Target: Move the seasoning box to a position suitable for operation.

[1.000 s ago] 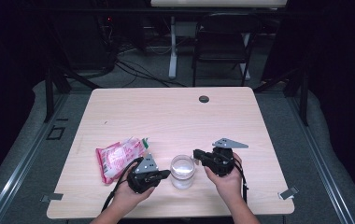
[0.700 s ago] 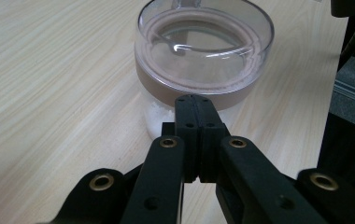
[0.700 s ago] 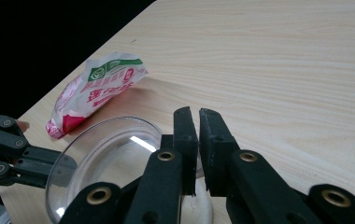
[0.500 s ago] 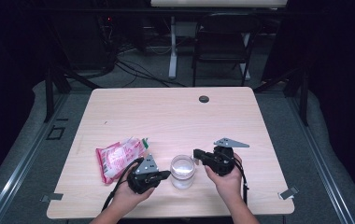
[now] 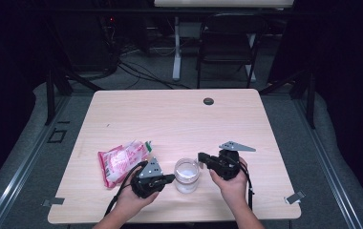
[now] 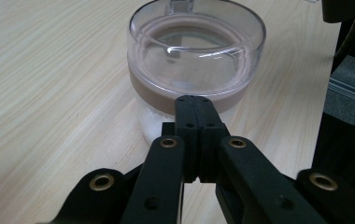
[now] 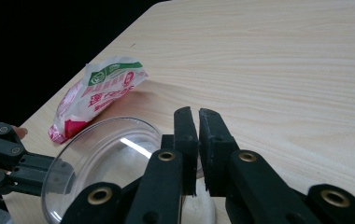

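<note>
1. Two pairs of tongs face each other across a clear jar near the table's front edge: the left gripper just to its left, the right gripper at its upper right.
2. Behind and to the left of the left gripper lies a pink-and-white snack packet with a green corner, crinkled and flat. Far beyond both tongs, a small dark round disc sits near the far edge, and a black folding chair stands past the table.
3. Between the two pairs of tongs stands the jar alone; the packet lies off to the side.
4. The jar is round, of clear plastic with a glossy see-through lid, and holds something white at the bottom. The table is pale wood grain, with rounded corners. The jaws are matte black with brass-coloured rivets.
5. The left gripper view has its jaws pressed fully together, gripping nothing, their tips at the band under the lid; whether they touch it cannot be told.
6. The right gripper view has its jaws almost together, a thin slit between them, poised above the jar's rim; what, if anything, they pinch cannot be told. It also gives the packet's red print and the left gripper's jaws at the far side.
</note>
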`<action>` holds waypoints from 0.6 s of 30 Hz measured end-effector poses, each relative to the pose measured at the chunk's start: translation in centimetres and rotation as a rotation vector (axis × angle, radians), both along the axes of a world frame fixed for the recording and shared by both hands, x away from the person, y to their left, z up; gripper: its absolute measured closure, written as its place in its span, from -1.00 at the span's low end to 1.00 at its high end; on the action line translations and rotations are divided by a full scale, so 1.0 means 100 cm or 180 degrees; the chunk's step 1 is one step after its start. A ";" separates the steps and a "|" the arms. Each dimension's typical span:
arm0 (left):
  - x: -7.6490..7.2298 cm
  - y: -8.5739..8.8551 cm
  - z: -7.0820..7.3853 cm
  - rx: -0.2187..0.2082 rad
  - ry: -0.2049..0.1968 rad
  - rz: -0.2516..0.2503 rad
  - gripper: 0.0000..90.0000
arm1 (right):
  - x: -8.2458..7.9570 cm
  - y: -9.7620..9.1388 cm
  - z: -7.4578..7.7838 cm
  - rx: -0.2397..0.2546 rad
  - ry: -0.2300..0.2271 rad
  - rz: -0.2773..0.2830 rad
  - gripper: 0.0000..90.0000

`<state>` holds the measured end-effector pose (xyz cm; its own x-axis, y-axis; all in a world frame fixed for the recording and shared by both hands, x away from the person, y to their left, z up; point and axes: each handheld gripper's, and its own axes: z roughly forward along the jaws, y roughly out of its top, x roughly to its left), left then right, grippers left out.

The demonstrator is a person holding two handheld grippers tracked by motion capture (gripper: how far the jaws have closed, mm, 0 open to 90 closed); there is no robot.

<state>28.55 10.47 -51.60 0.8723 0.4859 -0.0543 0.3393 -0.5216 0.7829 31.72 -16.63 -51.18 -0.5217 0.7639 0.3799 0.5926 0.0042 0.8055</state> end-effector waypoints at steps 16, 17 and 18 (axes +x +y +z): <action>0.005 -0.002 0.010 -0.0143 -0.0051 0.0001 0.99 | -0.015 -0.005 0.006 -0.0232 -0.0258 0.0155 0.69; 0.006 -0.002 0.011 -0.0142 -0.0059 -0.0007 0.98 | -0.018 -0.006 0.006 -0.0282 -0.0287 0.0168 0.67; 0.006 -0.002 0.012 -0.0163 -0.0067 -0.0006 0.98 | -0.020 -0.007 0.006 -0.0326 -0.0284 0.0188 0.66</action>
<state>29.20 10.24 -50.45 0.8745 0.4812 -0.0606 0.3213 -0.4812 0.8156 29.71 -17.29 -50.56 -0.5951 0.7632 0.2515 0.5150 0.1219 0.8485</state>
